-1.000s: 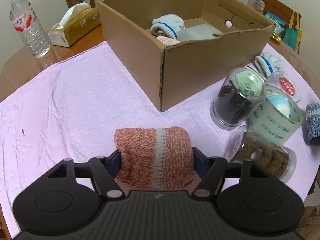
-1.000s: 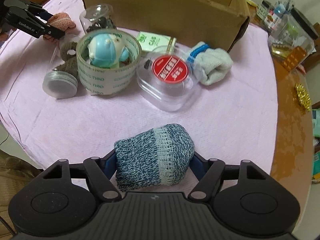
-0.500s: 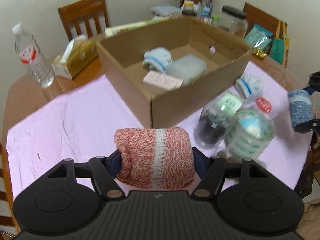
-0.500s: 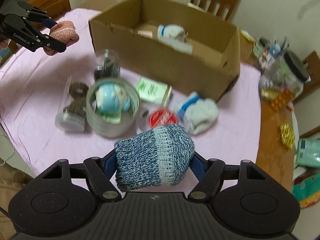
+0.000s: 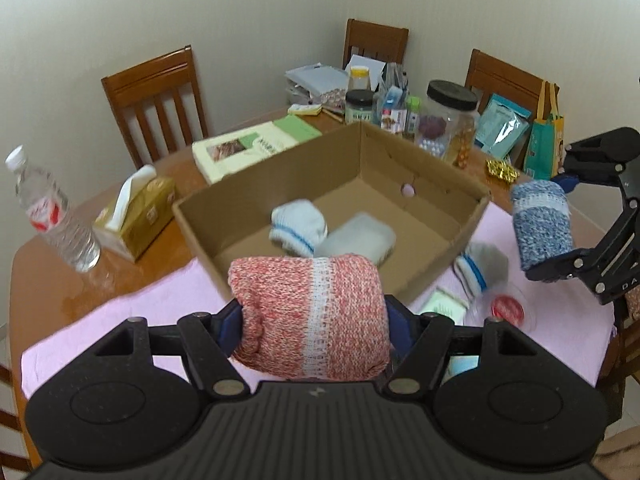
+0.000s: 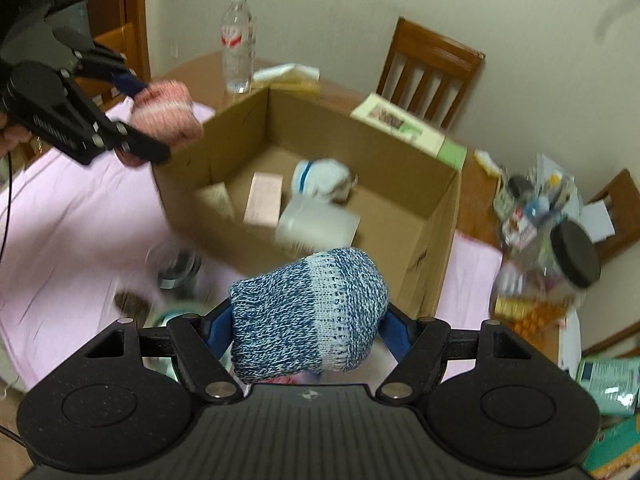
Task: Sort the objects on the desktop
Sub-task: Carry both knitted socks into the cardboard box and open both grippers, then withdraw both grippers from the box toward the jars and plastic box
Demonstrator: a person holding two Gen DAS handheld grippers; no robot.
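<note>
Your left gripper (image 5: 314,316) holds a rolled red-and-white knitted sock (image 5: 310,316) crosswise between its two fingers, the jaws pinching the roll from both ends so it fills the gap between them. The sock is lifted above the pink cloth (image 5: 132,312), near the near left corner of the open cardboard box (image 5: 436,192). Your right gripper (image 6: 308,316) holds a rolled blue-and-white knitted sock (image 6: 306,312) the same way, jaws pressed into its sides, raised near the box's near right corner. In the left wrist view that blue sock appears at the right, in the air beside the box's right end. Inside the box lie a white sock with a blue stripe (image 5: 298,226), a pale container (image 6: 316,226) and a small pink carton (image 6: 264,198). On the cloth just outside the box's right end lie another white sock with a blue stripe (image 5: 480,268), a small green-and-white packet (image 5: 442,304) and a clear case with a red label (image 5: 508,308). On the bare wooden table (image 5: 48,276) to the left stand a water bottle (image 5: 52,216) and a tissue box (image 5: 136,216), well apart from the grippers.
</note>
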